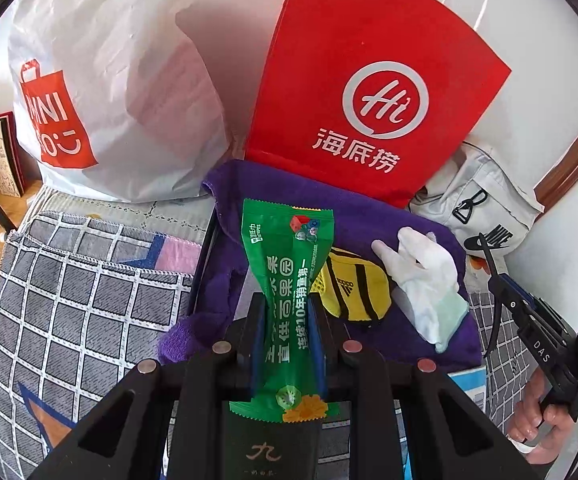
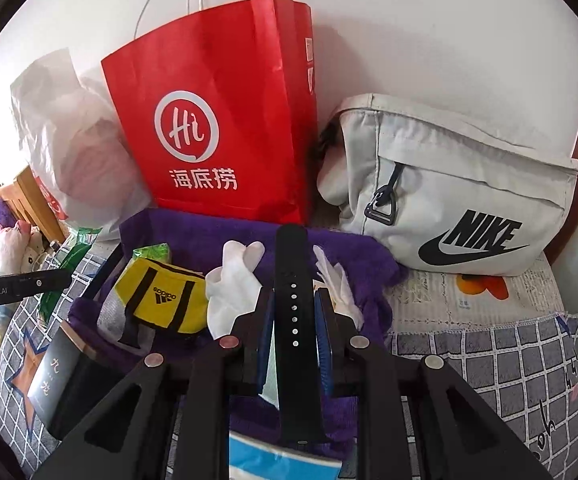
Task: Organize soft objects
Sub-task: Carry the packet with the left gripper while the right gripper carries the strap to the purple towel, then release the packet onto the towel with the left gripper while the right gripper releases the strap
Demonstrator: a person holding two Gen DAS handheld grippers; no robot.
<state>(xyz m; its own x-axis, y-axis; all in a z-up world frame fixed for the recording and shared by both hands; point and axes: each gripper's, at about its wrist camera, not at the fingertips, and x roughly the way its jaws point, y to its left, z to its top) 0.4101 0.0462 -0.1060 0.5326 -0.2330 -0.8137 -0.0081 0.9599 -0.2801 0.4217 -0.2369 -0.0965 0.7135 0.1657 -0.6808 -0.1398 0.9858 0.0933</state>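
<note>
My left gripper is shut on a green snack packet and holds it above a purple towel. On the towel lie a yellow Adidas pouch and a white glove. My right gripper is shut on a black watch strap above the same purple towel. The yellow pouch and white gloves lie to its left. The green packet shows at the towel's far left.
A red Haidilao paper bag and a white Miniso plastic bag stand against the wall behind the towel. A grey Nike bag lies at the right. A checked cloth covers the surface. A dark box lies at the towel's left edge.
</note>
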